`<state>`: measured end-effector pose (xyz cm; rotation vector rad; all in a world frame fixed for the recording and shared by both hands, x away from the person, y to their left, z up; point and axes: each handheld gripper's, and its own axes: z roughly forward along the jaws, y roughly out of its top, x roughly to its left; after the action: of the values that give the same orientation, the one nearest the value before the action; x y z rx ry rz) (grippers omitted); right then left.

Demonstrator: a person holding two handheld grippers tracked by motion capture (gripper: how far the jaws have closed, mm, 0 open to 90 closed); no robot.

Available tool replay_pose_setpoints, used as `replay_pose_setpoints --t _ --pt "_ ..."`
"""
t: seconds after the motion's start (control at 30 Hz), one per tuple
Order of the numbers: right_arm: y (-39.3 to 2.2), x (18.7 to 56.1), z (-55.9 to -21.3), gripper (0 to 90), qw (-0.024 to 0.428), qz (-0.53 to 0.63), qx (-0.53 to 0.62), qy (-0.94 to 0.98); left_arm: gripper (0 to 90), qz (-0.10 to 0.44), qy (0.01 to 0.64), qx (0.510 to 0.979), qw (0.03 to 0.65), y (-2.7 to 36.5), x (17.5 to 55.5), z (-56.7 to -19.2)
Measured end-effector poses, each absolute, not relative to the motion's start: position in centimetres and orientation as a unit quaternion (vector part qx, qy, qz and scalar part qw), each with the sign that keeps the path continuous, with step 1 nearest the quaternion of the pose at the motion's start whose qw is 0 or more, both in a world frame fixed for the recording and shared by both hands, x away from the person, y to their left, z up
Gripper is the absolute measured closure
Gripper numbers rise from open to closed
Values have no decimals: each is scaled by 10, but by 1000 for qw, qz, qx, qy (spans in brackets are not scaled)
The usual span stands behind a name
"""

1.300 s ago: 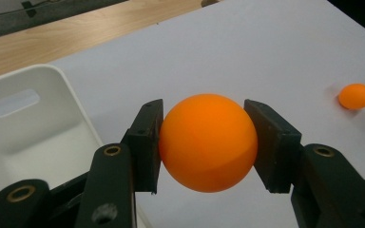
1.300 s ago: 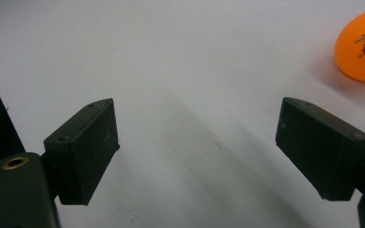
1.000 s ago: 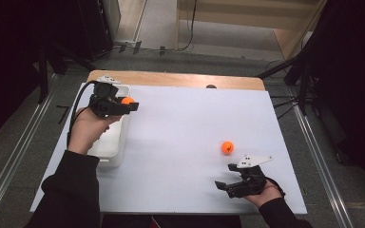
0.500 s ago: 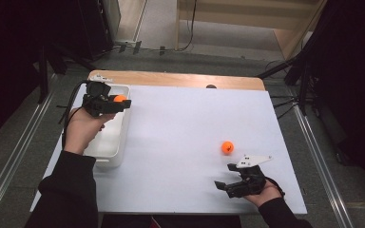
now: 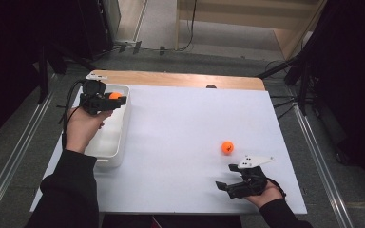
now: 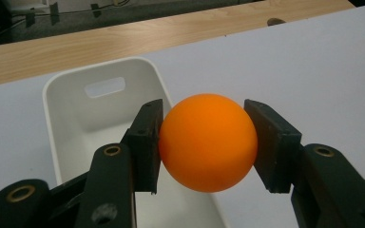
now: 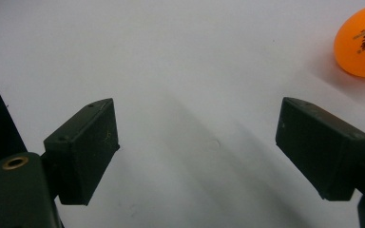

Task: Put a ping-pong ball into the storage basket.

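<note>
My left gripper (image 6: 208, 142) clamps an orange ping-pong ball (image 6: 208, 142) above the white bin (image 6: 76, 118); my right gripper (image 7: 197, 147), jaws apart, has a second ball (image 7: 363, 40) just ahead.

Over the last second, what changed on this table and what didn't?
The left claw, shut on an orange ball, carried it toward the far end of the white bin; it is not let go. The right claw stayed open and in place, and the second ball stayed on the table.
</note>
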<state>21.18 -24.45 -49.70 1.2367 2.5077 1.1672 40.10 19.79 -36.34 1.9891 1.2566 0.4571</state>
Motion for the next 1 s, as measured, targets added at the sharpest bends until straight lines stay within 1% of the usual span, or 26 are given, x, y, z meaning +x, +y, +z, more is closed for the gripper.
replay_pose_setpoints --t 0.63,1.0 --pt "-249 206 -498 128 58 383 416 823 508 216 505 756 355 203 415 -381" --pt "-249 205 -498 128 59 381 419 822 508 212 519 754 343 206 422 -394"
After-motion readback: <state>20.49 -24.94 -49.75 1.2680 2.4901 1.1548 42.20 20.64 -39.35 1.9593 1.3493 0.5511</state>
